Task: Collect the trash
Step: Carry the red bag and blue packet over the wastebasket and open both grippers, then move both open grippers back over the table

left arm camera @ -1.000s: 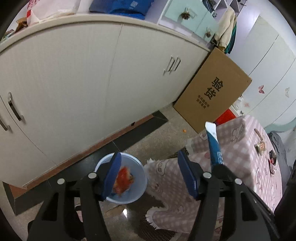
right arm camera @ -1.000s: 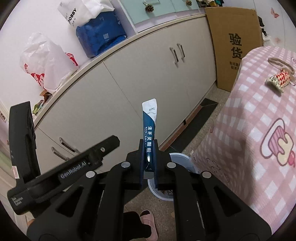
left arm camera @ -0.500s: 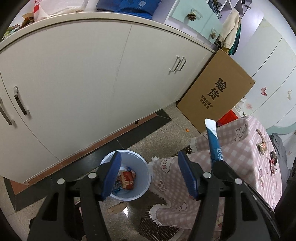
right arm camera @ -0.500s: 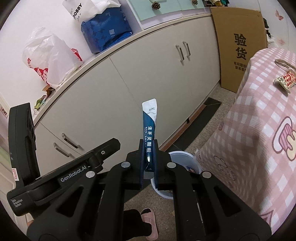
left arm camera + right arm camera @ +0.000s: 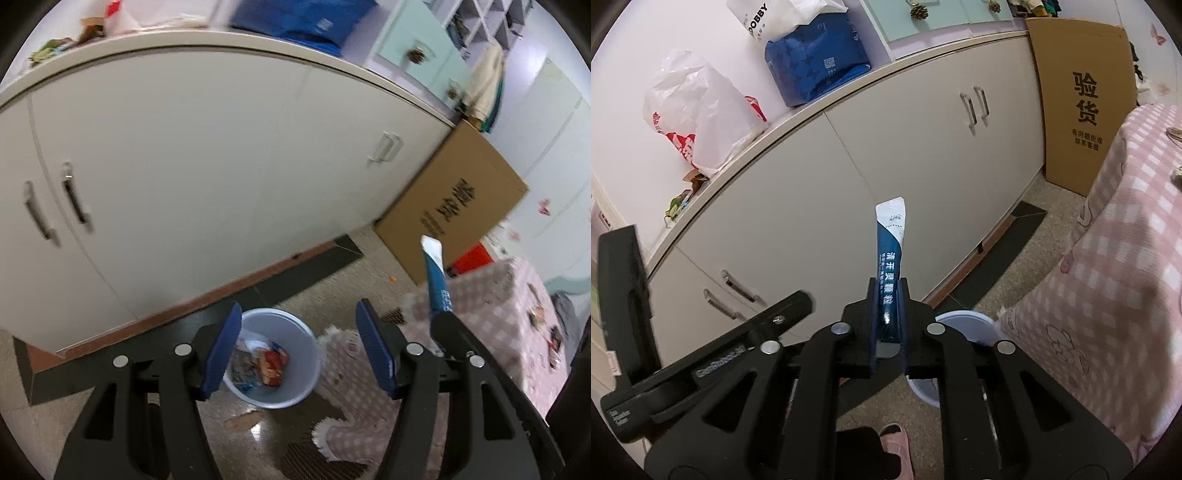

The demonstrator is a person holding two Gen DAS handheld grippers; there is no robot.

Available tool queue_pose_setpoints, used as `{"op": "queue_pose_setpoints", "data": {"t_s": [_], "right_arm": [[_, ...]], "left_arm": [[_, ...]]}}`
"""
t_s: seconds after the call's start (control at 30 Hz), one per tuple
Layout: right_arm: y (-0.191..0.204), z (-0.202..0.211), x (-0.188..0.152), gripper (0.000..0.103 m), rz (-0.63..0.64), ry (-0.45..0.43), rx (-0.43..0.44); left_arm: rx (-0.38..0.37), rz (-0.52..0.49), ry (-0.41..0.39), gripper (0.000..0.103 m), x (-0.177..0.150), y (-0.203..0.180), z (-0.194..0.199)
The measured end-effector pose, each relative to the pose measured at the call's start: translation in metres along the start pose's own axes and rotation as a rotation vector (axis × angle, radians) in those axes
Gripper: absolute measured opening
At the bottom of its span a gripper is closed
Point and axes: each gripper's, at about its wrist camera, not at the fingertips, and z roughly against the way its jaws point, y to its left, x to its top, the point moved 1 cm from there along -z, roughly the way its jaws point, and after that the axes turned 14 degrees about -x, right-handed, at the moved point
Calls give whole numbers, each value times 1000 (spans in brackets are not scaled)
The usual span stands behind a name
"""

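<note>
1. Right wrist view: the right gripper [image 5: 888,325] has a dark blue sachet [image 5: 891,258] standing upright between its pads, white torn end on top. Its jaws have just been opening – a thin gap shows beside the packet, so the pads no longer press it.
2. Below that gripper, a white bin [image 5: 964,325] sits on the floor, partly hidden, beside the pink checked tablecloth [image 5: 1108,280].
3. Left wrist view: the left gripper [image 5: 297,349] hangs spread wide, nothing between its blue pads [image 5: 373,350].
4. Under it the bin [image 5: 295,380] holds red and blue wrappers [image 5: 271,363] – close to the cabinet [image 5: 207,155] base.
</note>
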Motion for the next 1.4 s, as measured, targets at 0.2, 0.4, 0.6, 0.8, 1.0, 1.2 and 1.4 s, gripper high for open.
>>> {"op": "queue_pose_setpoints", "data": {"t_s": [0.2,0.4,0.6,0.8,1.0,1.2,1.4], "right_arm": [[2,-5,-1,47,25,9,-18],[-6,12,0,47,18,-14,-30],[-23,44,4,47,-17,-56,-42],[-52,88,8,48,-50,-115,-60],[-107,137,11,49,-120,-177,-129],[-181,173,9,51,-189,-195,-234],[-255,181,10,51,-251,-154,-341]], "left_arm": [[9,26,5,65,1,9,0],[-9,0,3,66,1,-2,7],[-35,-34,-13,67,-3,-28,22],[-98,-95,-4,69,-10,-74,33],[-175,-216,20,72,-25,-148,31],[-226,-370,68,75,-55,-234,7],[-228,-465,132,77,-71,-280,-34]]}}
